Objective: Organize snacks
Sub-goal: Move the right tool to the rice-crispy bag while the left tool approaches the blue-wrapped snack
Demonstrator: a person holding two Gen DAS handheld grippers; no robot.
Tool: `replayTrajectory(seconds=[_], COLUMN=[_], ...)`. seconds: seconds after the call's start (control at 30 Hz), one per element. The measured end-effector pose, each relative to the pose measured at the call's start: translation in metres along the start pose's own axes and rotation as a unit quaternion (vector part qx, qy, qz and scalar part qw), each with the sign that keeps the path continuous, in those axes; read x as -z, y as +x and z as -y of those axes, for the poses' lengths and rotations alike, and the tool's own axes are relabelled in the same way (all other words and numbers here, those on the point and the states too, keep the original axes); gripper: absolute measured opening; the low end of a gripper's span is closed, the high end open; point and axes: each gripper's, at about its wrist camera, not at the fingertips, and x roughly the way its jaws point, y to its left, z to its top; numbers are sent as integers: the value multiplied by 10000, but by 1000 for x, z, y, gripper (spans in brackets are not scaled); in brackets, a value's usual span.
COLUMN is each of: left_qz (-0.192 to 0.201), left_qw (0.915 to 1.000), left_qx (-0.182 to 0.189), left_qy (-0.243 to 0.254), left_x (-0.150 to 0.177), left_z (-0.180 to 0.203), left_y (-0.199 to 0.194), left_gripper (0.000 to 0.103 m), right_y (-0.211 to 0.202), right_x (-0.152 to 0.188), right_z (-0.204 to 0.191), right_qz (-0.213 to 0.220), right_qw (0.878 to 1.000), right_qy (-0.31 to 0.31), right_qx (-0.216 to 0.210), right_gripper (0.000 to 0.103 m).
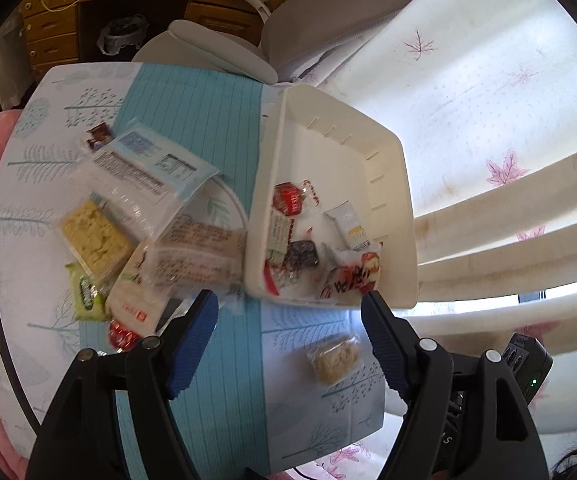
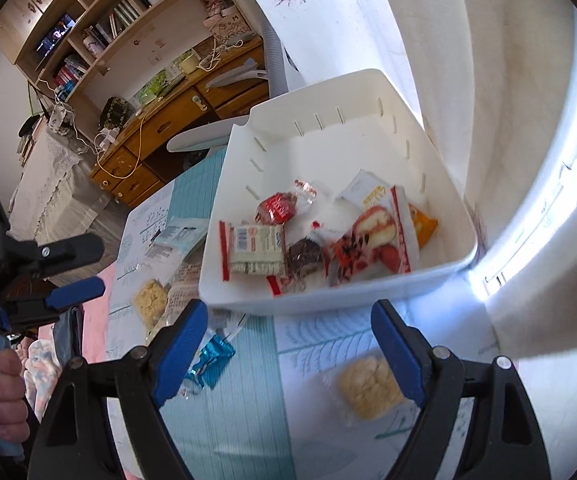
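Note:
A white bin [image 1: 392,216] [image 2: 444,184] on the patterned table holds several wrapped snacks, among them a red round one [image 2: 276,206] and a strawberry-print pack [image 2: 372,240]. My left gripper [image 1: 290,340] is open and empty, just short of the bin's near wall. My right gripper [image 2: 288,354] is open and empty above the table in front of the bin. A clear pack of pale biscuit [image 1: 338,358] [image 2: 370,388] lies on the table near both grippers. A blue-foil candy [image 2: 212,360] lies by the right gripper's left finger.
Loose snacks lie left of the bin: a yellow cracker pack [image 1: 96,236], a large label-printed bag [image 1: 148,168], a green pack [image 1: 86,296], a small brown candy [image 1: 98,136]. A curtain [image 1: 488,92] hangs at the right. The left gripper [image 2: 74,292] shows in the right wrist view.

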Motion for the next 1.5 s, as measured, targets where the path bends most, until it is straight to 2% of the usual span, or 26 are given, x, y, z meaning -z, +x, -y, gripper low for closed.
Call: replayTrajectory(seconds=[0.23,0.57,0.8,1.17,1.5], left_qz=[76,75,-2,-162,192], left_qw=[9998,9992,9990,9975,9970], left_qx=[-161,-392,-437,-640,-729], left_qy=[-6,86,23,-242,174], left_x=[40,97,122,130,117], left_z=[-36,-75,-94,-115,-101], left_y=[-32,-48,-39,1,30], left_gripper=[73,73,73,73,73], right_y=[-18,-32,-32,-23,-4], right_x=[44,99,125,140,120], right_z=[-26,-46,-47,-33,-8], right_qz=[150,282,297,242,268], right_qw=[9998,9992,9963,9883,9781], right_qy=[10,112,-64,-477,-926], right_qx=[103,249,799,1427,1845], right_gripper=[85,85,85,85,85])
